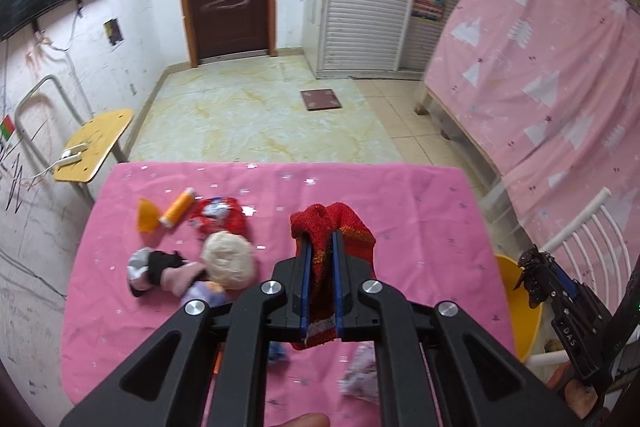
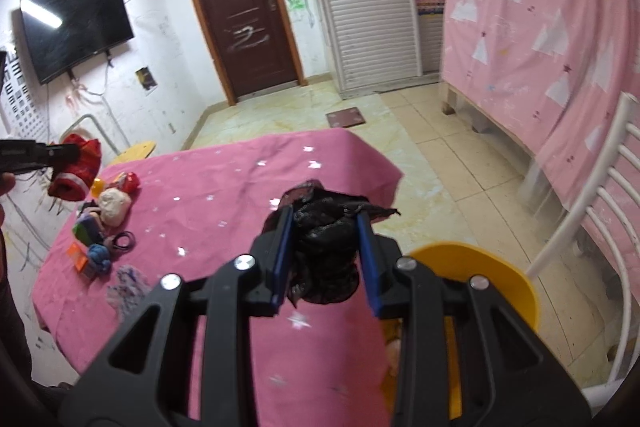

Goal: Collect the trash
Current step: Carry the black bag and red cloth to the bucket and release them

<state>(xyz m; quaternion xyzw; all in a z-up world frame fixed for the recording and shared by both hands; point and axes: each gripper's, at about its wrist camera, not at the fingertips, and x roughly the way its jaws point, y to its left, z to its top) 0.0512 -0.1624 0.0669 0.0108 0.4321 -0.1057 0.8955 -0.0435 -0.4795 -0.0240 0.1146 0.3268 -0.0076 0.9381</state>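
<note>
While your left gripper [image 1: 320, 247] clamps the red sock [image 1: 344, 231] and your right gripper [image 2: 325, 227] pinches the black lace [image 2: 326, 247], carry both over the yellow bin [image 2: 500, 275] and release.

The left tongs [image 1: 321, 243] clamped a knitted cloth [image 1: 332, 227] above the worktop [image 1: 420, 195]. Left of them lay a round ball [image 1: 228, 261], with a wrapper [image 1: 218, 215] and a small bottle [image 1: 178, 207] beyond it. Off to their right hung the right tongs [image 2: 324, 223], closed on a crumpled lace wad [image 2: 326, 247]; a bucket [image 2: 500, 275] sat just right of those, with a chair [image 2: 600, 203] further right.
</note>
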